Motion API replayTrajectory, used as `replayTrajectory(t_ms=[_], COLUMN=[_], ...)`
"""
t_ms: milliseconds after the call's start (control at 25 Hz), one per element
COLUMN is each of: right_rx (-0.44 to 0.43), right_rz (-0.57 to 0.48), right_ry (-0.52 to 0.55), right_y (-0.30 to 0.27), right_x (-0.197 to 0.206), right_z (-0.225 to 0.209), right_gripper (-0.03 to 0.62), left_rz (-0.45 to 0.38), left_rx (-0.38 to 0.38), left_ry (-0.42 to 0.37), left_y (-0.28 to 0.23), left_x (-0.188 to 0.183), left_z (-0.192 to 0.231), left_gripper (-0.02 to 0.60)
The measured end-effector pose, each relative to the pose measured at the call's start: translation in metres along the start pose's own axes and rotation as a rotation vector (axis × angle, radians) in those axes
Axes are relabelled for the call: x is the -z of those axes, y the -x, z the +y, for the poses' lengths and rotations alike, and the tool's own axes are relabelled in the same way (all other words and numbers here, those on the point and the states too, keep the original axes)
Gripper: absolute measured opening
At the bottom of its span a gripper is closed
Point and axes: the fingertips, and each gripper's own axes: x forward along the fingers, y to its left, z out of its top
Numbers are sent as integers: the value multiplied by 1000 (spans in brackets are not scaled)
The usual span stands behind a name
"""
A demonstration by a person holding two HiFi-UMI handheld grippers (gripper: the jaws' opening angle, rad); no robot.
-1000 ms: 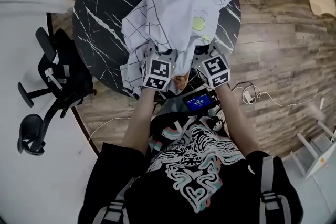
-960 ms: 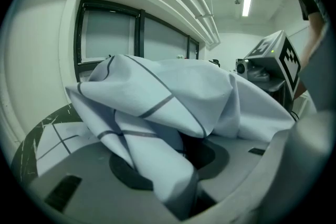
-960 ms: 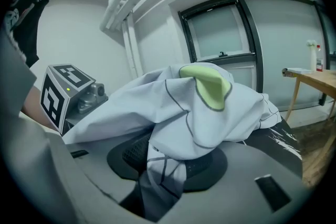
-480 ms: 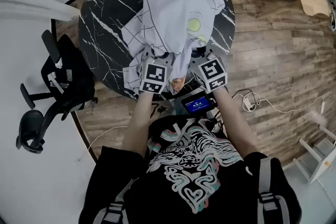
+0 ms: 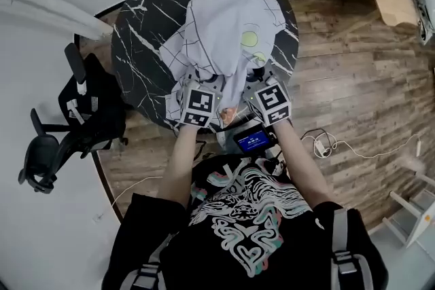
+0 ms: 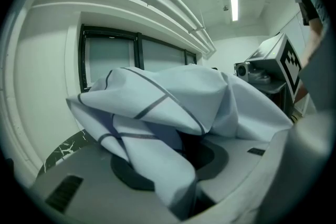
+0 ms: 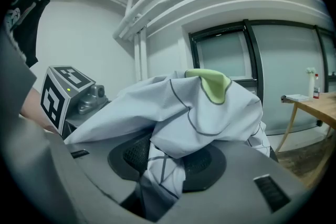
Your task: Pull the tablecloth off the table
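tablecloth (image 5: pixel 228 30), white with thin dark lines, is lying bunched in a heap on the round black marbled tabletop (image 5: pixel 146 17). it is covering the tabletop's middle and near edge and leaving its far and left parts bare. a black office chair (image 5: pixel 81 115) is standing on the floor just left of the tabletop. the left gripper (image 6: pixel 181 176) is hanging at the tabletop's near edge, its jaws clamping a fold of the tablecloth, which is rising out of them in a hump. the right gripper (image 7: pixel 157 170) is sitting at that same edge, further right, its jaws pinching another fold. a small screen (image 5: pixel 253 140) is glowing blue just below the tabletop's near edge. a pale green patch (image 5: pixel 249 39) is showing on the tablecloth, right of the tabletop's middle.
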Motion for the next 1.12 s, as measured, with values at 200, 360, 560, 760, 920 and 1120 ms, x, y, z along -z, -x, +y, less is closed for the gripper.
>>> replayTrajectory(t_ms=[200,360,560,760,920,1120], right_rx=[9,9,6,-3,-8,-22], right_rz=[-34,-62,-116,-151,-186,-218], right_ry=[41,63,105,138,158,189], right_y=[9,17,26,35,43,52], right_x=[-19,-37,-66,-88,-105,-124], right_z=[9,17,32,46,62,84], right_gripper=[150,149,146,144,143,141], left_rz=[-47,-75,-143,-187,-211,-249], left_rx=[-22,-26,-58,-88,-108,-138], left_ry=[-21,-31,-49,-58,-61,-52], left_y=[15,28,53,76,97,125], left_x=[-18,-34,-58,-76,-88,-99], left_z=[1,0,5,8,9,11], left_gripper=[169,167,167,164,164,164])
